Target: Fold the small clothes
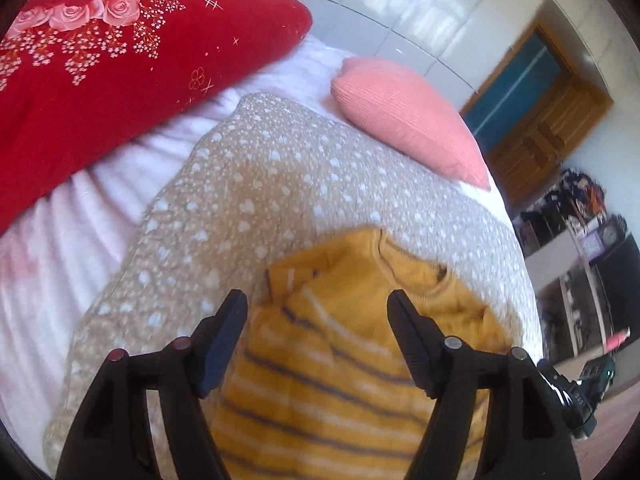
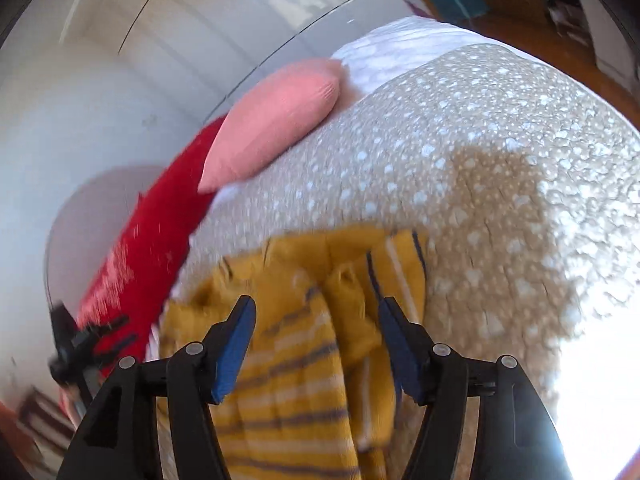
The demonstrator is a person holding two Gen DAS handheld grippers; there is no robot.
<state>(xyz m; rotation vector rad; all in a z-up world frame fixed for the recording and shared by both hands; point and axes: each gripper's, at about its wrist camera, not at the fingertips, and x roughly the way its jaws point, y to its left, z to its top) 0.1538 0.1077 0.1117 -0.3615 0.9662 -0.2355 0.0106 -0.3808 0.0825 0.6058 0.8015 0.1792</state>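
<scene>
Hand-held grippers, left (image 1: 316, 300) and right (image 2: 316, 306), gape over sweater (image 1: 340, 360).

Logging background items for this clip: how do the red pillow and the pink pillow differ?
The red pillow is printed with pink roses and small white flowers; the pink pillow is plain with a fine ribbed texture. The red pillow looks clearly larger than the pink pillow. In the left wrist view the red one lies left, the pink one right. Both rest at the head of the bed, beyond the yellow striped garment.

The yellow striped sweater (image 1: 340, 360) is soft knitted cloth. The tan blanket (image 1: 248, 184) looks bumpy and quilted. The pink pillow (image 1: 408, 120) is ribbed cloth. The wall tiles (image 1: 400, 4) are shiny. The cabinet (image 1: 540, 120) is wood.
</scene>
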